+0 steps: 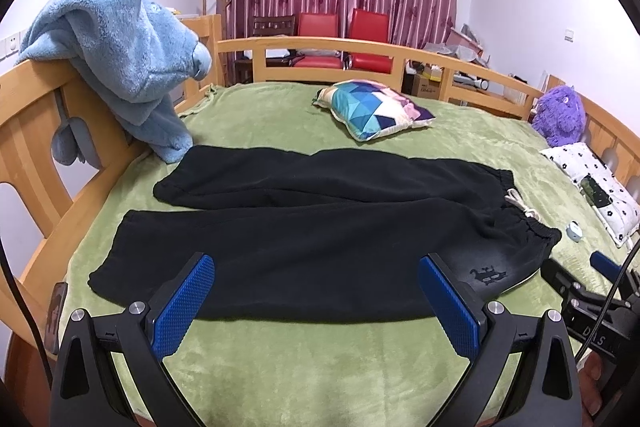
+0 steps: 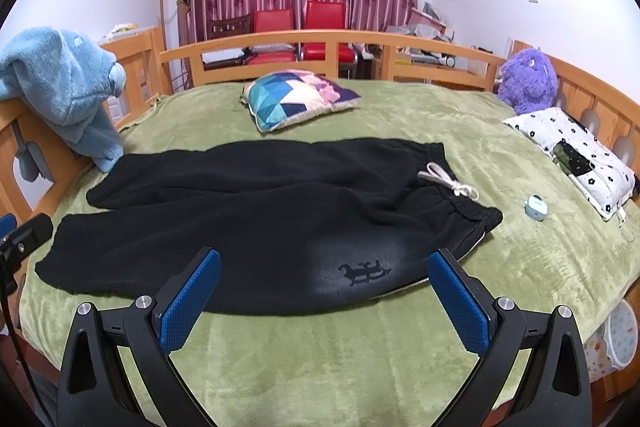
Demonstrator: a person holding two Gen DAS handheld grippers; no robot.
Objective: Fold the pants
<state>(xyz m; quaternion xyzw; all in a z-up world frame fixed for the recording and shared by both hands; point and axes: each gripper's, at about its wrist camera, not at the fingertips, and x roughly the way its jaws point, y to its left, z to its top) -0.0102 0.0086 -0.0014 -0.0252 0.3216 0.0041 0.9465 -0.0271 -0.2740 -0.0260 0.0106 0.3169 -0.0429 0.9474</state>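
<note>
1. Black fleece drawstring pants point(image 1: 320, 227) are seen spread flat on the green plush bed cover point(image 1: 320, 367), legs running toward 9 o'clock and the elastic waistband point(image 2: 468, 215) toward 3 o'clock.
2. The left tool point(image 1: 316, 303) is held wide open and empty above the near leg; the right tool point(image 2: 324, 301) is likewise spread wide, with nothing gripped.
3. The fabric is judged soft, limp and light, likely to sag and drag on the plush cover.
4. Hold is best taken at the waistband and the near cuff point(image 1: 108, 267), clear of the loose white drawstring point(image 2: 448, 183).
</note>
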